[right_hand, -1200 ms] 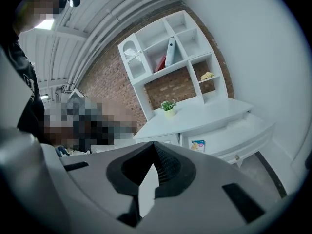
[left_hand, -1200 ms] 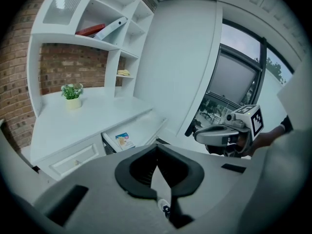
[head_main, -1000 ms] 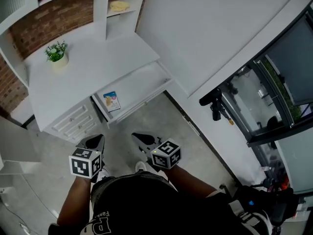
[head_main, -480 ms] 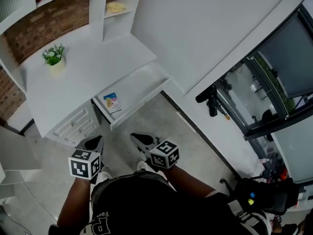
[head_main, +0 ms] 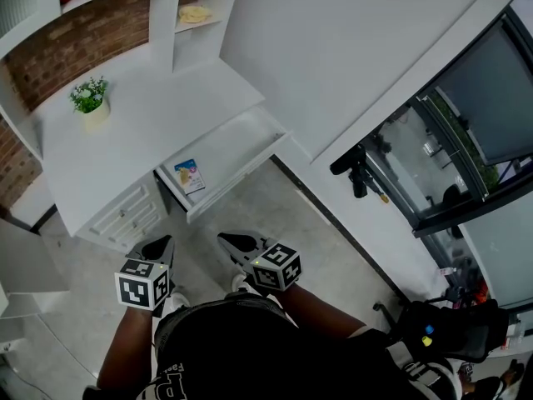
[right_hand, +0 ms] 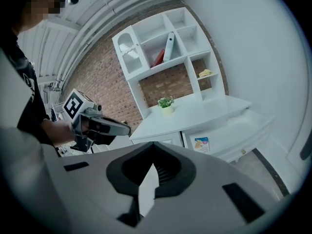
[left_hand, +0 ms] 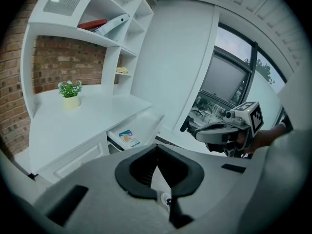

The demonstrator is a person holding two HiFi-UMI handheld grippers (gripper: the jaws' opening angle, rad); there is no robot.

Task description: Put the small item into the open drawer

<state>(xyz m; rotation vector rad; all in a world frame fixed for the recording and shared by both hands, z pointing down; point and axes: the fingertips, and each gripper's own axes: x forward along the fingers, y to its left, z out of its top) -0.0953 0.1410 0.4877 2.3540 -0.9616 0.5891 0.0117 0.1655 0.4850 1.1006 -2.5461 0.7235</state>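
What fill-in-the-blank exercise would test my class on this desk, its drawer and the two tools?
1. The drawer that holds the small packet stands ____.
2. The wall behind the potted plant is made of ____.
3. The left tool and the right tool are both shut, and each holds ____.

Missing words: open; brick; nothing.
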